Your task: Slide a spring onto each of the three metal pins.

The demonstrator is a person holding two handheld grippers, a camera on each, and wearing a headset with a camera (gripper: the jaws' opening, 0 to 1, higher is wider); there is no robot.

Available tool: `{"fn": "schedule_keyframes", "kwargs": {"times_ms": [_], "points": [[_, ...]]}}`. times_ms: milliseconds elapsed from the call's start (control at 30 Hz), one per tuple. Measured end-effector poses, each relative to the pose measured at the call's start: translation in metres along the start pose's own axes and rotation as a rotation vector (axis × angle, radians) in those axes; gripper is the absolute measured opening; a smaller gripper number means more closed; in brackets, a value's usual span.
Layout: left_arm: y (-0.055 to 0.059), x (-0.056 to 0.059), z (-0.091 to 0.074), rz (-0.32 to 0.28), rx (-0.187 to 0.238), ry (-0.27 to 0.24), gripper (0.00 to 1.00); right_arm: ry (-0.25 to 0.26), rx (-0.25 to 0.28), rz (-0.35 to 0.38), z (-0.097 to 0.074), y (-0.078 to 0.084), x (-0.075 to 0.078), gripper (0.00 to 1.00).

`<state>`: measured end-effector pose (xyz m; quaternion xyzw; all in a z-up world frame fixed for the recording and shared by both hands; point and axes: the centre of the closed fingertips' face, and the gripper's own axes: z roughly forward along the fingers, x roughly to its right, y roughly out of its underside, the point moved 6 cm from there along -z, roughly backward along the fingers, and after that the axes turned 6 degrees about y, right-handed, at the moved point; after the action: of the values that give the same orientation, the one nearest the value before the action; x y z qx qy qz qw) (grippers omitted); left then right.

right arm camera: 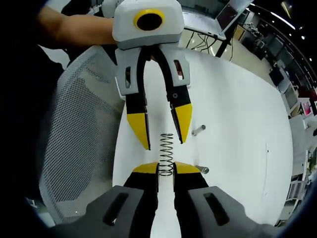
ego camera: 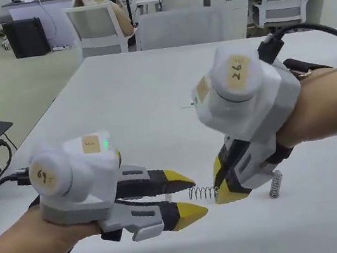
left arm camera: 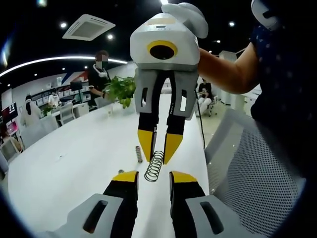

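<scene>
I'm clamping the right tongs [right arm camera: 166, 171] on a spring [right arm camera: 166, 146], with the left tongs [left arm camera: 154, 177] gaping apart. The right gripper view is showing two pins [right arm camera: 198, 130]; the head view, another spring [ego camera: 275, 183].

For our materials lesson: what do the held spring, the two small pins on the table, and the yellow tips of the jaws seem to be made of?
Spring: likely bare steel wire; thin grey coils that glint.
Pins: seemingly polished metal; smooth silvery cylinders, though too small to be sure.
Yellow tips: probably plastic or rubber; matte, evenly coloured, moulded-looking.
</scene>
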<state>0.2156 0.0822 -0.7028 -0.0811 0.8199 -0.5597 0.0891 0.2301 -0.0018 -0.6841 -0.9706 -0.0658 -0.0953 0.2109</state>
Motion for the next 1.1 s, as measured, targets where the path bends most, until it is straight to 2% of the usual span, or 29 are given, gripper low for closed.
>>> {"fn": "schedule_keyframes", "kwargs": {"times_ms": [233, 433, 600, 1100], "points": [[-0.0023, 0.0016, 0.0028, 0.012, 0.020, 0.014, 0.12, 0.001, -0.012, -0.025, 0.0004, 0.0012, -0.0013, 0.08], [-0.0008, 0.0016, 0.0029, 0.015, 0.022, 0.017, 0.09, 0.001, -0.010, -0.037, -0.0001, 0.0004, -0.0012, 0.08], [0.0014, 0.0020, 0.0026, 0.024, 0.016, 0.017, 0.04, -0.008, -0.015, -0.045, 0.0021, 0.0006, -0.0032, 0.08], [0.0051, 0.0093, 0.0101, 0.030, -0.004, 0.056, 0.03, -0.025, -0.027, -0.072, 0.0008, 0.0066, -0.0096, 0.08]]}}
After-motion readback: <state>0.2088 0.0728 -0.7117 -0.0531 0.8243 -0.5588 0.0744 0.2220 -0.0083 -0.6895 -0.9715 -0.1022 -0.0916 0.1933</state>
